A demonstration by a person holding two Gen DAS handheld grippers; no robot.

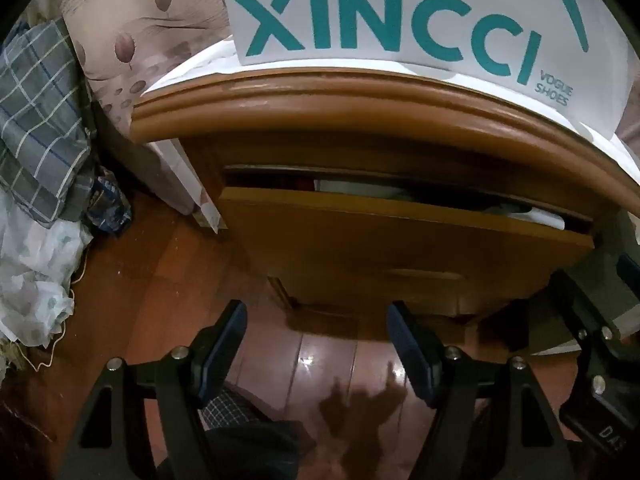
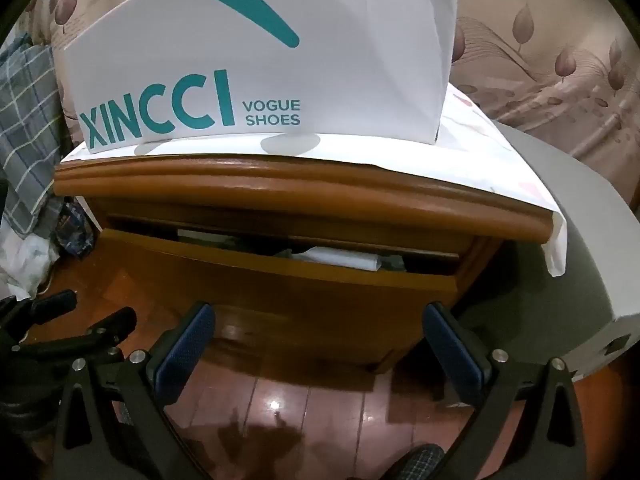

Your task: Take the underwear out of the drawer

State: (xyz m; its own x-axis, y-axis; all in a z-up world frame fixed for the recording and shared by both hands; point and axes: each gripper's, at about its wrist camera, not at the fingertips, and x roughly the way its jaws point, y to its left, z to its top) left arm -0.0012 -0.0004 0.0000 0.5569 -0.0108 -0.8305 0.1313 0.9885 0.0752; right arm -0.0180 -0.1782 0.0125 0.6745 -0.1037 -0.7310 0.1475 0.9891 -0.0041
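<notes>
There is one wooden nightstand [image 2: 304,200] with one drawer [image 2: 320,280], pulled out only a little. Through the thin gap you can see white and dark folded things [image 2: 344,258] — I cannot tell which of them is underwear.

One big white shoe box [image 2: 260,80] stands on a white cloth [image 2: 500,168] on top of the nightstand. One checked blanket [image 1: 40,120] is heaped on the left, and the floor [image 2: 300,400] is shiny red-brown wood. The nightstand's top edge hangs over the gap and hides most of the inside.

There are two grippers — the left gripper [image 1: 316,348] and the right gripper [image 2: 320,344]. Both have their fingers spread wide, hold nothing, and hang in front of the drawer, above the floor.
</notes>
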